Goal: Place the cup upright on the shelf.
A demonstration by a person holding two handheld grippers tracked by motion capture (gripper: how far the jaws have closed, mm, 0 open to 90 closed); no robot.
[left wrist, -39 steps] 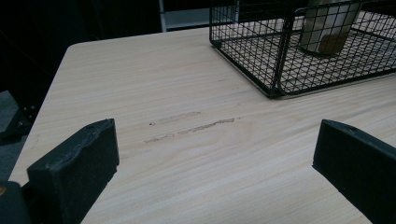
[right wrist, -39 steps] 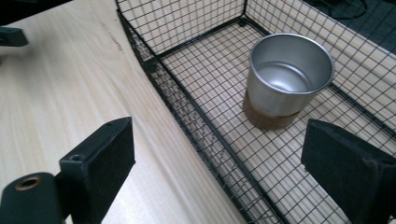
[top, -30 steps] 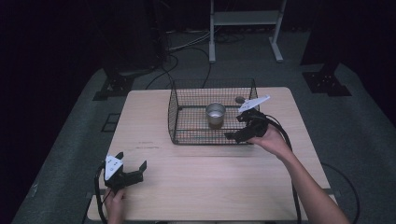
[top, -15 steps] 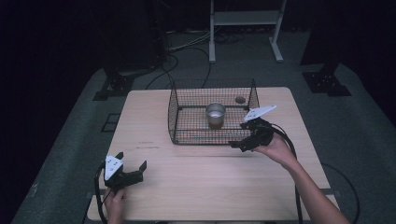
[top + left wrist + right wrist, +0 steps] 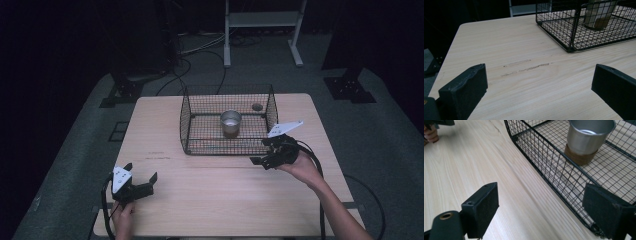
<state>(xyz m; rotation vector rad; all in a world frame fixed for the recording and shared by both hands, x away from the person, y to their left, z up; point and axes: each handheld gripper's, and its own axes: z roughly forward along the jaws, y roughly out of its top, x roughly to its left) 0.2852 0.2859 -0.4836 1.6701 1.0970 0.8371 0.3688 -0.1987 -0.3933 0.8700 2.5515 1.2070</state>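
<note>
A black wire basket (image 5: 186, 120) stands at the back middle of the wooden table (image 5: 215, 195). Inside it a metal cup (image 5: 230, 122) with a brown base stands upright, also seen as the cup (image 5: 587, 138) and cup (image 5: 599, 15). A small dark round object (image 5: 257, 106) lies in the basket's back right corner. My right gripper (image 5: 264, 156) is open, just off the basket's front right corner, jaws wide with nothing between them; basket wall (image 5: 544, 167) runs past its right jaw. My left gripper (image 5: 141, 182) is open near the front left edge, empty.
Faint scuff marks (image 5: 526, 68) cross the tabletop ahead of the left gripper. Beyond the table stand a white metal rack (image 5: 262, 30), dark stands and cables on grey floor. Bare tabletop stretches between the two grippers.
My right gripper has drawn back and down from the basket's right rim to the table in front of its front right corner. The left gripper has stayed put.
</note>
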